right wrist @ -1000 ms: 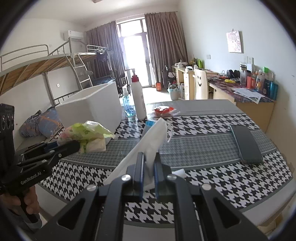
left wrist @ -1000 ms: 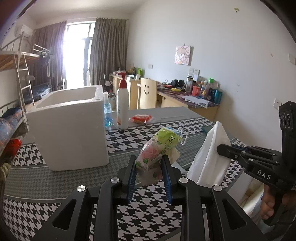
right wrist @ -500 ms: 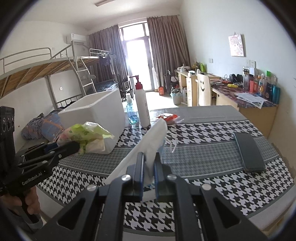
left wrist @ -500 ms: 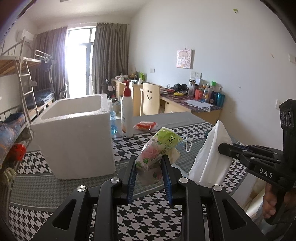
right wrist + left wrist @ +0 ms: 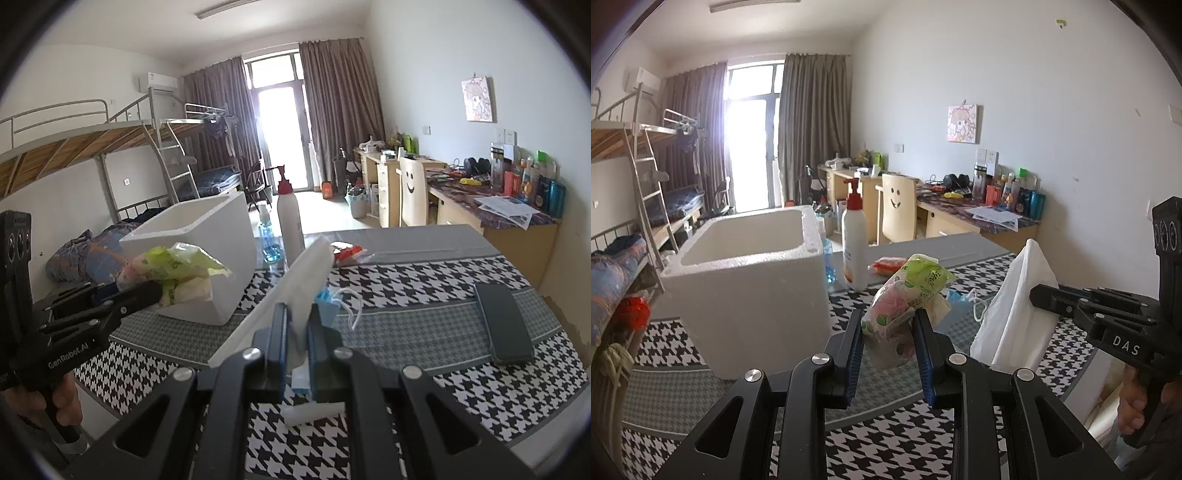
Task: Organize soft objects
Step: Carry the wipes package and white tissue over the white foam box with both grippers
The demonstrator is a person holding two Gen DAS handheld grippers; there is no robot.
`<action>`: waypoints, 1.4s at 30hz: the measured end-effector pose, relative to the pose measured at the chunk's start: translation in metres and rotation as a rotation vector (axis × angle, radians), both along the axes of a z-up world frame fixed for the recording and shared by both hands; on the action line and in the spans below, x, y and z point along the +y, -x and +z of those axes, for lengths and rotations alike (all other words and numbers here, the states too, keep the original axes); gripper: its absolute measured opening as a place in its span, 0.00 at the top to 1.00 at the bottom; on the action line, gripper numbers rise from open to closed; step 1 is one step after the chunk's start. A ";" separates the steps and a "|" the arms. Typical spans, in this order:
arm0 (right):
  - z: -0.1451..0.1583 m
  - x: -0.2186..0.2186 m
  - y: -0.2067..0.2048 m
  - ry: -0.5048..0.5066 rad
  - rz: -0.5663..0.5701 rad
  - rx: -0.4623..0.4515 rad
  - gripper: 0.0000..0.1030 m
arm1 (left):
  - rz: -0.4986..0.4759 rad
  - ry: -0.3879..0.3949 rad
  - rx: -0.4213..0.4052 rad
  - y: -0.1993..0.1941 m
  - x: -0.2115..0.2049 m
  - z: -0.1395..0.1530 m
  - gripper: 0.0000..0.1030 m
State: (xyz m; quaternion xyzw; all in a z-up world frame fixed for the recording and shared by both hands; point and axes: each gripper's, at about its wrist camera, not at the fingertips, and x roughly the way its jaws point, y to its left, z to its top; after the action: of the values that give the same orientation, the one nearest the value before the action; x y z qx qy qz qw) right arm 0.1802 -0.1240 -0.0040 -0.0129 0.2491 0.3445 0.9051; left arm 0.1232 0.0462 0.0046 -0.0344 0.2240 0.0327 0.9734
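My left gripper (image 5: 888, 325) is shut on a green and pink floral tissue pack (image 5: 908, 291) and holds it in the air above the table; the pack also shows in the right wrist view (image 5: 173, 266). My right gripper (image 5: 297, 314) is shut on a white soft packet (image 5: 295, 280) and holds it up beside the left one; it also shows in the left wrist view (image 5: 1015, 310). A white foam box (image 5: 750, 284) stands open on the table to the left, just beyond both grippers. A blue face mask (image 5: 328, 299) lies on the table under the packet.
A white pump bottle (image 5: 854, 254) and a small blue bottle (image 5: 267, 240) stand behind the box. A red packet (image 5: 347, 253) lies beside them. A dark phone (image 5: 504, 328) lies at the table's right. The houndstooth tablecloth (image 5: 424, 280) covers the table. A bunk bed stands to the left.
Both grippers have risen with their loads; the foam box now sits lower in view and its open inside shows. Both grips are unchanged.
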 end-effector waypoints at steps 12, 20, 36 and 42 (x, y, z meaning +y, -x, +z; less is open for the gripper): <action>0.009 0.010 -0.006 -0.007 0.020 -0.015 0.88 | 0.016 -0.011 -0.011 -0.007 0.009 0.007 0.73; 0.015 0.016 -0.008 -0.008 0.031 -0.023 0.88 | 0.021 -0.019 -0.018 -0.011 0.015 0.012 0.73; 0.029 0.031 -0.022 -0.006 0.035 -0.034 0.88 | 0.057 -0.032 -0.036 -0.027 0.027 0.029 0.73; 0.036 0.038 -0.028 -0.005 0.039 -0.045 0.88 | 0.059 -0.033 -0.042 -0.031 0.032 0.032 0.73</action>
State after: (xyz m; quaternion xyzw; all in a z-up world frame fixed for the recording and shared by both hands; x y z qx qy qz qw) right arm 0.2083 -0.0857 0.0323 -0.0231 0.2275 0.3625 0.9035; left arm 0.1540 0.0777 0.0363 -0.0257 0.2018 0.0645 0.9770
